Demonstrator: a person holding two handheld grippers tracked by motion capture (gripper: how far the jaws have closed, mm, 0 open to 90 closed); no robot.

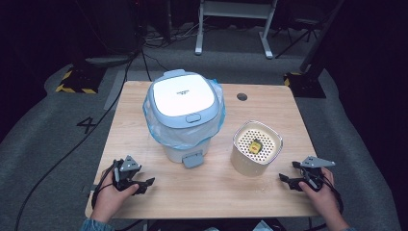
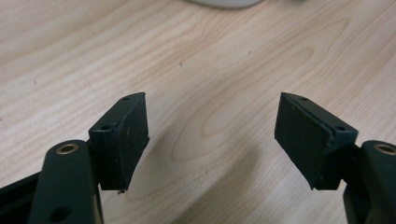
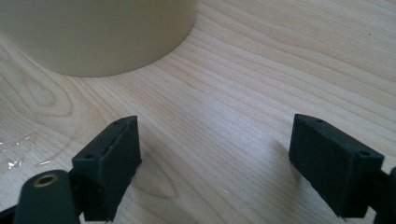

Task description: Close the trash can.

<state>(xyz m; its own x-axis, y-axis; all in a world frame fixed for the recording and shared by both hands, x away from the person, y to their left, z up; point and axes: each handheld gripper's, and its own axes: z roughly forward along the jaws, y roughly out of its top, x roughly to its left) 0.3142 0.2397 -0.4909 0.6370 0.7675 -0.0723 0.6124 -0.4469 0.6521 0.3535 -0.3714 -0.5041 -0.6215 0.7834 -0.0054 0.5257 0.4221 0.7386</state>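
A white and pale blue step bin [image 1: 184,113] with a clear liner stands shut at the middle of the wooden table [image 1: 207,192]. To its right sits a cream canister [image 1: 255,148] with a perforated insert and a small yellow thing [image 1: 255,146] inside. My left gripper [image 1: 146,184] rests low at the table's front left, jaws wide apart over bare wood [image 2: 210,126]. My right gripper [image 1: 287,181] lies at the front right, open too, with the canister's cream wall [image 3: 102,32] just ahead of its jaws.
A dark round hole [image 1: 242,96] marks the table's far right part. Cables run across the grey floor at the left, and a white desk frame [image 1: 231,19] stands behind. Yellow-black striped stand feet [image 1: 74,82] flank the table's far corners.
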